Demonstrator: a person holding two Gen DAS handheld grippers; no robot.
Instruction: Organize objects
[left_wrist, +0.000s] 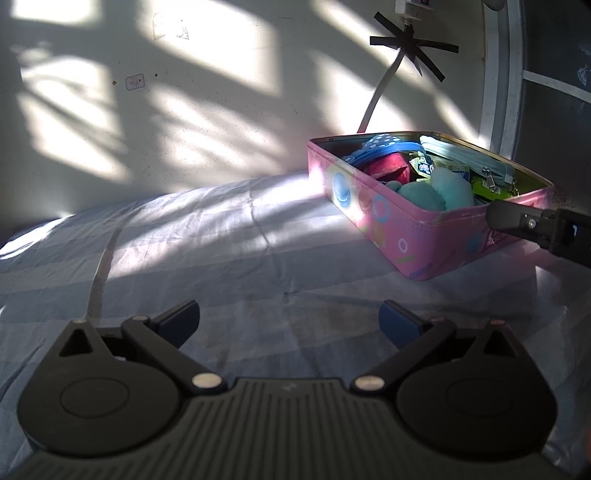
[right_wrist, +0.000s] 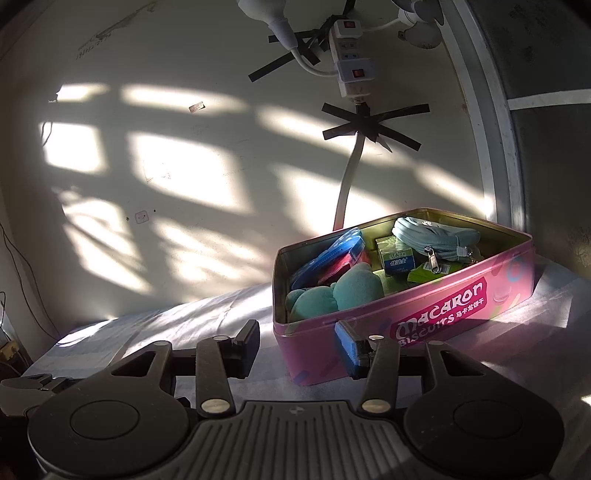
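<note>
A pink "Macaron Biscuits" tin (right_wrist: 443, 314) stands open on the pale blue sheet (left_wrist: 221, 240). Inside lie a teal plush (right_wrist: 332, 295), a blue dotted item (right_wrist: 332, 247), a light blue zip pouch (right_wrist: 432, 232) and a small green-and-blue box (right_wrist: 397, 256). In the left wrist view the tin (left_wrist: 388, 221) sits far right, well beyond my left gripper (left_wrist: 290, 321), which is wide open over bare sheet. My right gripper (right_wrist: 297, 345) is open just in front of the tin's near left corner. Its blue-padded finger (right_wrist: 347, 347) overlaps the front wall. One right finger (left_wrist: 509, 218) shows by the tin's rim.
The wall behind carries a white power strip (right_wrist: 351, 62) held by black tape, with a white cable (right_wrist: 349, 177) dropping behind the tin. A pale frame (right_wrist: 495, 147) and a dark panel stand to the right. The sheet stretches left of the tin.
</note>
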